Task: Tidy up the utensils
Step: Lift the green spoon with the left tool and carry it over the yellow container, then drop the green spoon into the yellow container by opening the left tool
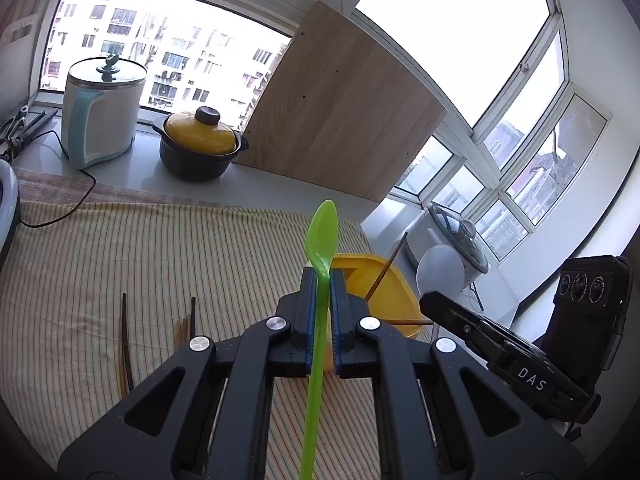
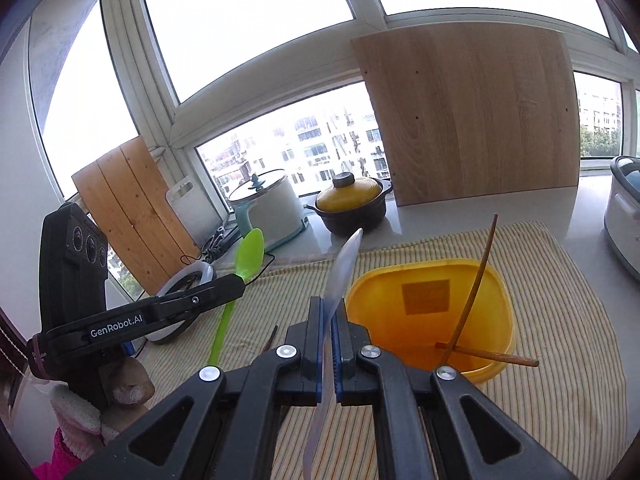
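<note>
My left gripper (image 1: 322,276) is shut on a green plastic spoon (image 1: 321,236), bowl pointing up and away, held above the striped cloth. My right gripper (image 2: 331,304) is shut on a translucent white spoon (image 2: 346,260), also lifted, just left of the yellow tub (image 2: 430,280). Two brown chopsticks (image 2: 472,292) rest in the tub, one leaning on its rim, one lying across the front. In the left wrist view the yellow tub (image 1: 392,280) sits right of my fingers and the right gripper (image 1: 430,302) shows beside it. Loose chopsticks (image 1: 125,340) lie on the cloth at left.
A striped cloth (image 1: 120,260) covers the counter. On the sill stand a white and teal cooker (image 1: 102,112), a yellow-lidded dark pot (image 1: 200,144) and a leaning wooden board (image 1: 340,112). A white appliance (image 2: 624,220) is at right. Round cutting boards (image 2: 128,220) lean at left.
</note>
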Motion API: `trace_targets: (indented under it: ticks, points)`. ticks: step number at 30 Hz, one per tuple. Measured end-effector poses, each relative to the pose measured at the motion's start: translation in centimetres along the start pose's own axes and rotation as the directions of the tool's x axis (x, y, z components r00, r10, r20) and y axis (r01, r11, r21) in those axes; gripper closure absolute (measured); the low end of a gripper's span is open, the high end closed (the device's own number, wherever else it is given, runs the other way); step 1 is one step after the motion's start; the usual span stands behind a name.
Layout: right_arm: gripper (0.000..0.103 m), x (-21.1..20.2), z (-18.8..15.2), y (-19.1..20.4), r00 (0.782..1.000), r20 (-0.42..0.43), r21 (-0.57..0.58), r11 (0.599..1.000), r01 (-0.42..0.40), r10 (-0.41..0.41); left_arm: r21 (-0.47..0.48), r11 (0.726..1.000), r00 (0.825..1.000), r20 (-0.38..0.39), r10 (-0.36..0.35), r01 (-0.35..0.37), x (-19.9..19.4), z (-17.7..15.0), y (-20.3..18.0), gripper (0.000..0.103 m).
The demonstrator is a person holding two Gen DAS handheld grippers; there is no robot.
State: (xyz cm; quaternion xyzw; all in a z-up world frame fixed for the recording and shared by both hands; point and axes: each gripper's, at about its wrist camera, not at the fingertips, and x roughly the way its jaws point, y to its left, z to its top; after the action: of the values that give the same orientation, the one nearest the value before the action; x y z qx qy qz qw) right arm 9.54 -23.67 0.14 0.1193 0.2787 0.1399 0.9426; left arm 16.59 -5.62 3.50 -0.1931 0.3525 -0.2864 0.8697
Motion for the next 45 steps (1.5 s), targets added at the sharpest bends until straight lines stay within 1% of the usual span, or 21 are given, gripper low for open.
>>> trace_targets:
  ticks: [10,15,22,29,36,39,45]
  points:
    - [0.102,0.2,2.4,-2.5,0.997,0.05,0.028,0.998,0.05,-0.051,0.001,0.999,0.999,0.012,-0.046,0.046,4.2,2.3,-2.5,0.099]
    - [0.102,0.4,3.5,-3.6,0.993,0.076,0.027,0.996,0.087,-0.089,0.012,0.999,0.999,0.024,-0.039,0.039,6.3,3.3,-3.4,0.099]
    - [0.102,0.5,4.4,-5.2,0.988,0.095,0.06,0.991,0.119,-0.124,0.049,0.998,0.999,0.013,-0.051,0.05,8.7,4.0,-4.5,0.099]
    - [0.102,1.6,4.5,-5.9,0.981,0.097,0.062,0.985,0.161,-0.167,0.061,0.997,0.998,0.035,-0.044,0.042,10.0,4.5,-4.8,0.099]
    - [0.102,2.9,4.2,-6.0,0.979,0.083,0.057,0.982,0.183,-0.187,0.069,0.997,0.999,0.027,-0.047,0.045,10.9,4.4,-4.3,0.099]
    - [0.102,3.3,4.1,-5.9,0.978,0.08,0.051,0.98,0.19,-0.194,0.094,0.995,0.998,0.043,-0.043,0.039,10.9,4.3,-4.5,0.099]
    - [0.102,3.8,3.7,-5.5,0.974,0.079,0.031,0.977,0.211,-0.213,0.114,0.993,0.998,0.059,-0.038,0.031,11.2,3.9,-4.6,0.099]
